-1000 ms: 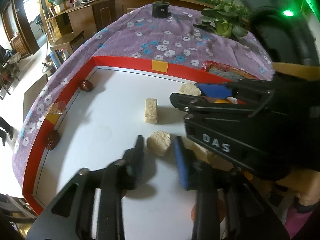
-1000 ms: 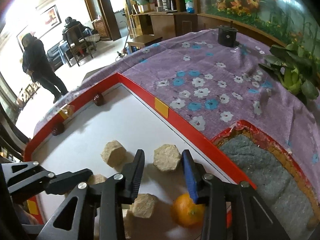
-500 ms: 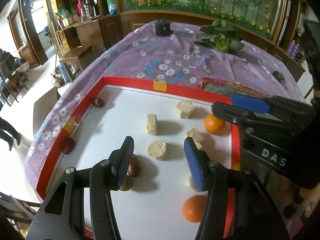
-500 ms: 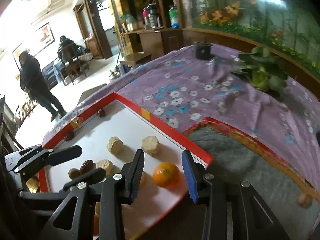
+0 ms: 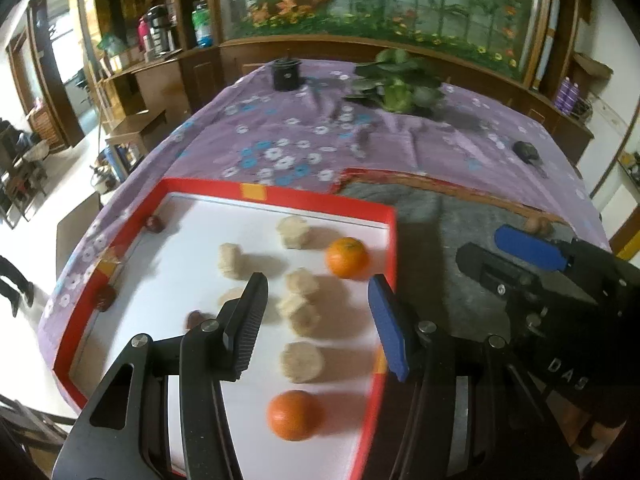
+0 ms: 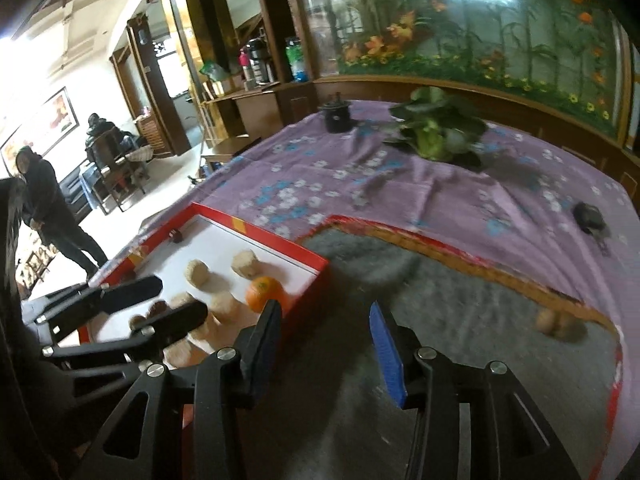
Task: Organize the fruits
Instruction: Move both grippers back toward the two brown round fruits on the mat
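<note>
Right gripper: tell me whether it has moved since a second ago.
Yes. The right gripper has swung off the red-rimmed tray toward the grey mat on the right; its empty jaws, which earlier framed a beige block, are opening.

You've got two oranges point(image 5: 347, 257), six beige cakes point(image 5: 301, 361) and about four dark dates point(image 5: 105, 297) on the tray point(image 5: 320, 201).

wall: floral mural point(image 5: 400, 12) | furniture: wooden shelving point(image 6: 248, 92) | floor: pale tile point(image 5: 48, 184)
</note>
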A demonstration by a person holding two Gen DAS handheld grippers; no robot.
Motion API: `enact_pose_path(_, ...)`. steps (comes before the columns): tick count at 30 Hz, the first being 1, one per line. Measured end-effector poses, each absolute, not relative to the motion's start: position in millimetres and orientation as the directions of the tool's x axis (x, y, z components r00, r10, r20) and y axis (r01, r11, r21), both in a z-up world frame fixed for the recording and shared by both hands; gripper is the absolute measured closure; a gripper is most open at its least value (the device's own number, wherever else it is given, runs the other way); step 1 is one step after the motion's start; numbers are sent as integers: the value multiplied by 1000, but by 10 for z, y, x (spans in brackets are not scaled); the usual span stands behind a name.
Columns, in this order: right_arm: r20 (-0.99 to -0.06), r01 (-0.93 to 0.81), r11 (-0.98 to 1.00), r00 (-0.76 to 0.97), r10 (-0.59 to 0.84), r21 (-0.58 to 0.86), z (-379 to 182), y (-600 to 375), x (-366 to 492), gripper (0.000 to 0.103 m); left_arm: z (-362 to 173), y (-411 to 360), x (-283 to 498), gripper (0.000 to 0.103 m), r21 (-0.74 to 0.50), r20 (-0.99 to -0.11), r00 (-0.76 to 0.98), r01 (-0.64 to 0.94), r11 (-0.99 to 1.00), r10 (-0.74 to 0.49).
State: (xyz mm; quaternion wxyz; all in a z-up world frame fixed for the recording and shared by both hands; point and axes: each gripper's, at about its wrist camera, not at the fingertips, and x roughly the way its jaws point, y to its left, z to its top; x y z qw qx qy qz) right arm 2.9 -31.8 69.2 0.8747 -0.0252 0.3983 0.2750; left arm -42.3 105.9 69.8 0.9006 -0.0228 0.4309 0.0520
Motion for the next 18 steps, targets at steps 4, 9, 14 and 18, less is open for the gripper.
enact_pose_path(4,-715,-466,867,545,437,175,653,-609,-49,58,708,829,-403,51,-5,-778,627,-72,997,41)
enact_pose_path(9,-707,-408,896,580,404,177,635,-1064,-130,58,676,520,-326,51,-35,-789,615,-18,999,-17)
enact_pose_path(14,-720,-345,922,594,359,175,570,-1544,-171,58,631,228,-214,51,-51,-796,602,37,998,-63)
enact_pose_path(18,-730,-288,940,601,325,182,501,-1893,-157,58,592,-3,-116,51,-69,-801,590,76,995,-100)
